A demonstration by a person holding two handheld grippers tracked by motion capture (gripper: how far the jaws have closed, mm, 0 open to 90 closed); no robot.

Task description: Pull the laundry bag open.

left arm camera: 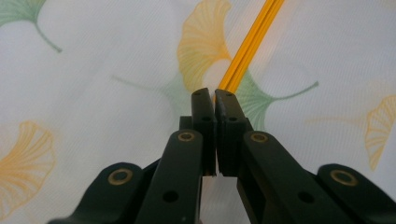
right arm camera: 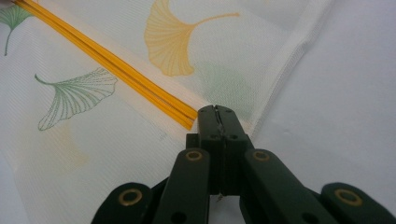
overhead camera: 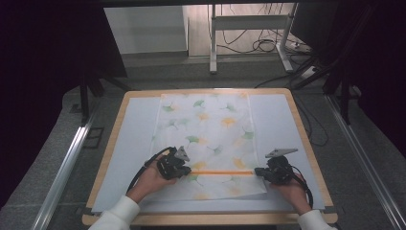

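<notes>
Two black grippers are at work on a white mesh bag point(overhead camera: 210, 139) printed with green and yellow ginkgo leaves, which lies flat on a pale grey mat point(overhead camera: 275, 124) over a light wooden table point(overhead camera: 306, 143). An orange zipper point(overhead camera: 222, 172) runs across the near part of the bag, from one gripper to the other.

In the high view the left gripper point(overhead camera: 187, 171) sits at the left end of the zipper and the right gripper point(overhead camera: 258, 172) at the right end, each held by a hand in a white sleeve.

In the left gripper view the jaws are pressed together, and the orange zipper point(left arm camera: 250, 44) starts right at their tips. I cannot tell if they pinch the zipper pull.

In the right gripper view the jaws are also closed, and they clamp the end of the orange zipper point(right arm camera: 116, 70) near the edge of the bag.
</notes>
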